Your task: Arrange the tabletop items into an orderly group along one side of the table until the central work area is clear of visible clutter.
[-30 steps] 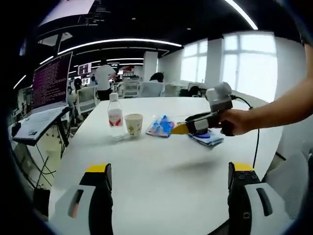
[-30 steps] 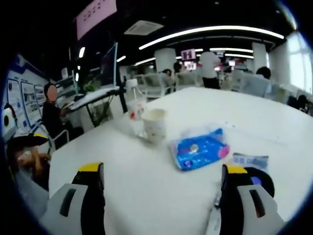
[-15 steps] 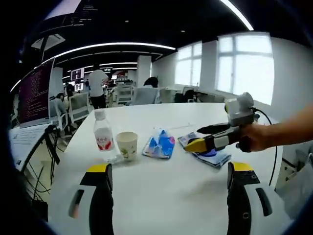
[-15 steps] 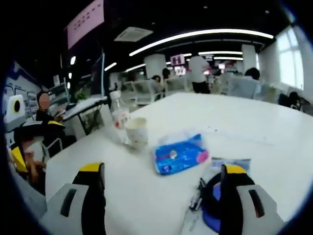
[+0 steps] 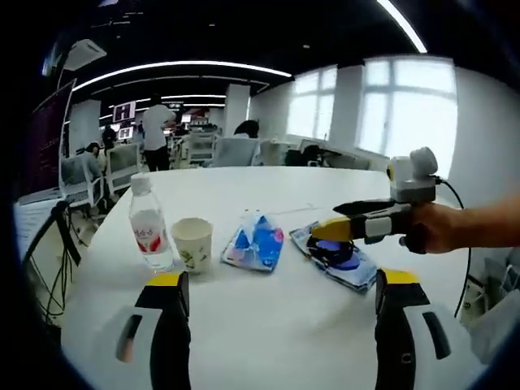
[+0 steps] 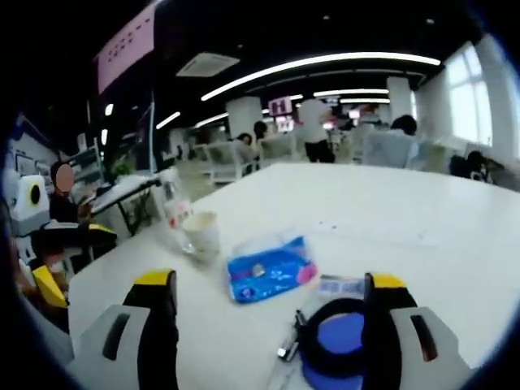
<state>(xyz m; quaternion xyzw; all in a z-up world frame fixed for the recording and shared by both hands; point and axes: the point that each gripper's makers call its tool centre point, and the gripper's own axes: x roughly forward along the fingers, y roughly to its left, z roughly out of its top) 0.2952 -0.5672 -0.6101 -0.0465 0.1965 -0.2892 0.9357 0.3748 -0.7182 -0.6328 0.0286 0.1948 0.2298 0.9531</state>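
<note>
We hold both the left gripper (image 5: 272, 280) and right gripper (image 6: 264, 280) released, the clear plastic bottle (image 5: 149, 222), paper cup (image 5: 192, 243), blue packet (image 5: 254, 243) and bagged blue coil (image 6: 337, 341) ahead already roughly lined up.

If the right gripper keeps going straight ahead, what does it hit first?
Probably the clear packet with the blue disc, lying just ahead of the right gripper; beyond it lies the blue tissue pack. Depth is uncertain.

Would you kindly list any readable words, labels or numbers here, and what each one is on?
None can be read.
Water bottle: red label, print too small.
Paper cup: small marking, blurred.
Blue packet: print blurred.
Hanging sign: light mark, illegible.
Pink overhead banner: characters blurred.
</note>
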